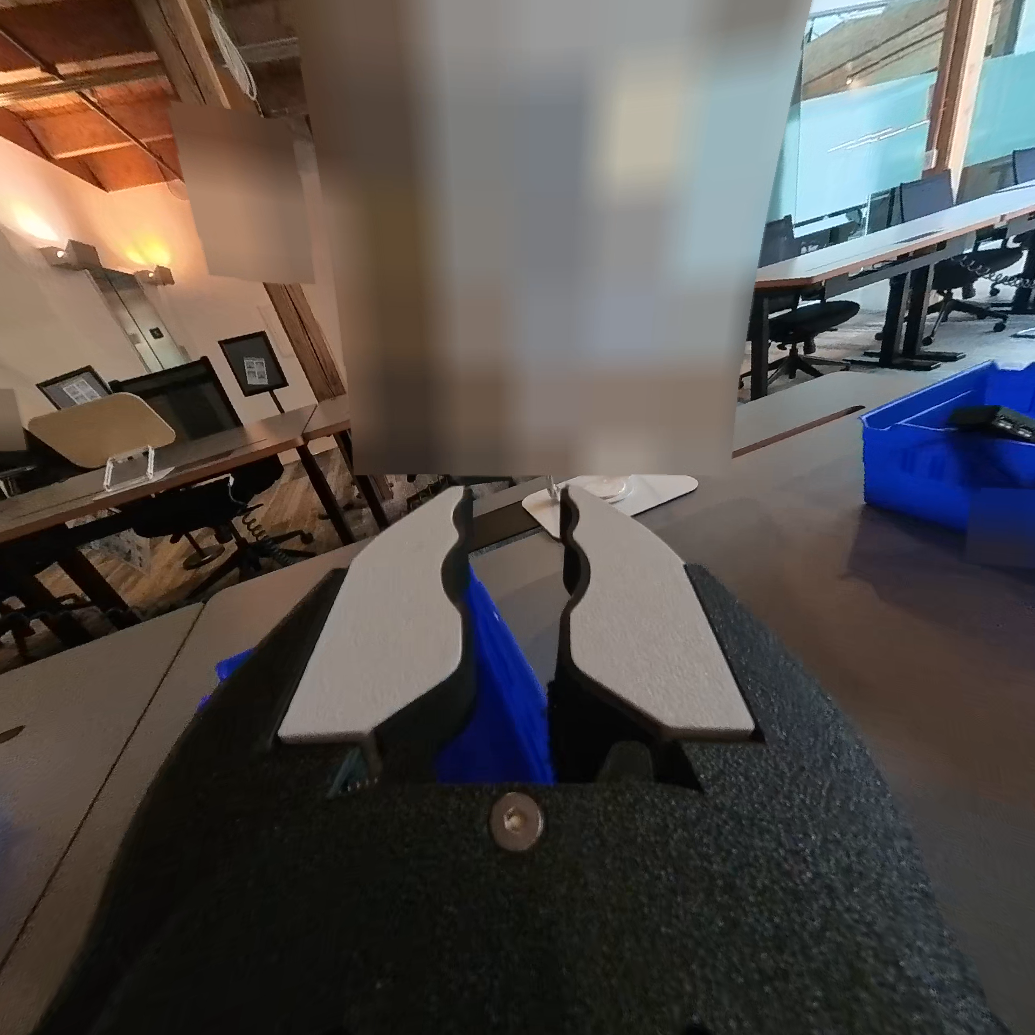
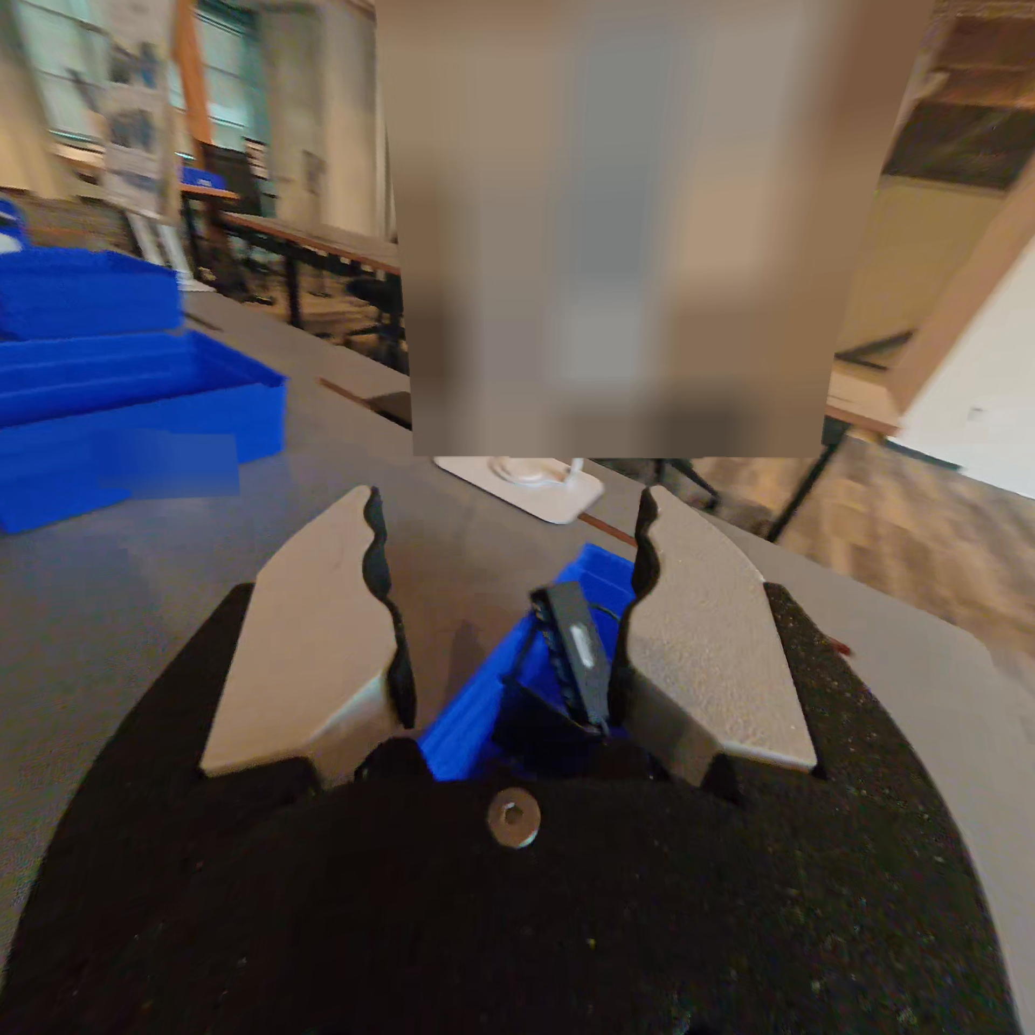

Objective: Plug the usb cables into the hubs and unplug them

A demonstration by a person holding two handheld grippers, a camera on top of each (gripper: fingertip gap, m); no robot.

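In the right wrist view my right gripper point(image 2: 509, 498) is wide open and empty. It hovers over a small blue bin point(image 2: 481, 700) that holds a black USB hub point(image 2: 577, 644), which leans near the right finger point(image 2: 700, 627). In the left wrist view my left gripper point(image 1: 512, 498) is open with a narrow gap and holds nothing. A blue bin point(image 1: 498, 683) shows below, between its fingers. Another blue bin point(image 1: 924, 470) at the right holds a black hub point(image 1: 991, 420). I see no loose cable plug.
A white stand base point(image 1: 644, 493) sits on the dark table ahead of both grippers; it also shows in the right wrist view point(image 2: 537, 493). Stacked blue bins point(image 2: 112, 392) stand at the left of the right wrist view. Desks and office chairs lie beyond the table edge. Left tips to right tips: about 45 centimeters.
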